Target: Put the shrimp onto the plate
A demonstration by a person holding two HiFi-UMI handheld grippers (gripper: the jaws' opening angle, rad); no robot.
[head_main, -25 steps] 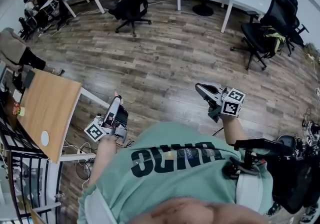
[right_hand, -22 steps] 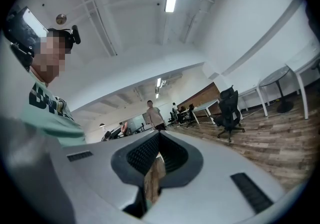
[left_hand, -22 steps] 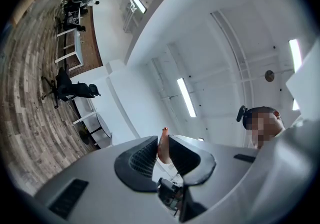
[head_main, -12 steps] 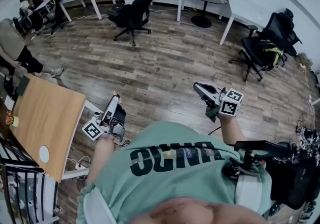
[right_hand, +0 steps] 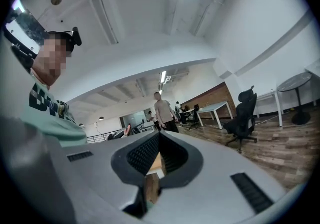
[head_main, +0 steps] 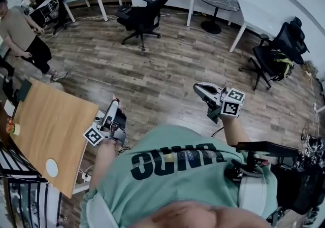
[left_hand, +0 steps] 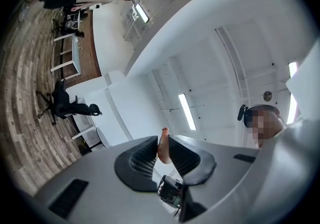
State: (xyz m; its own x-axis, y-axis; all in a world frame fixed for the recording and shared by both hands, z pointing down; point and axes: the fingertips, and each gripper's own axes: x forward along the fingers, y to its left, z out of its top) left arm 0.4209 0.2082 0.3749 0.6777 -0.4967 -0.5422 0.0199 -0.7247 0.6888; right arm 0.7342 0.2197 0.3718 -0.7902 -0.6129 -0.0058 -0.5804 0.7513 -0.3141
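Head view: the left gripper (head_main: pixel 114 102) hangs just beside the wooden table (head_main: pixel 51 120), and the right gripper (head_main: pixel 198 89) is well apart from it (the left's load is too small to tell here).

Left gripper view: the jaws are narrowly apart, clamped on the shrimp (left_hand: pixel 164 147), whose lower end is hidden.

Right gripper view: the jaw tips meet, with nothing between them.

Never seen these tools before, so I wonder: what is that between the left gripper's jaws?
A small pinkish-orange shrimp, pinched between the jaws of the left gripper. The left gripper view shows it plainly.

Head view looks steeply down; right gripper view shares its chair (right_hand: pixel 243 115).
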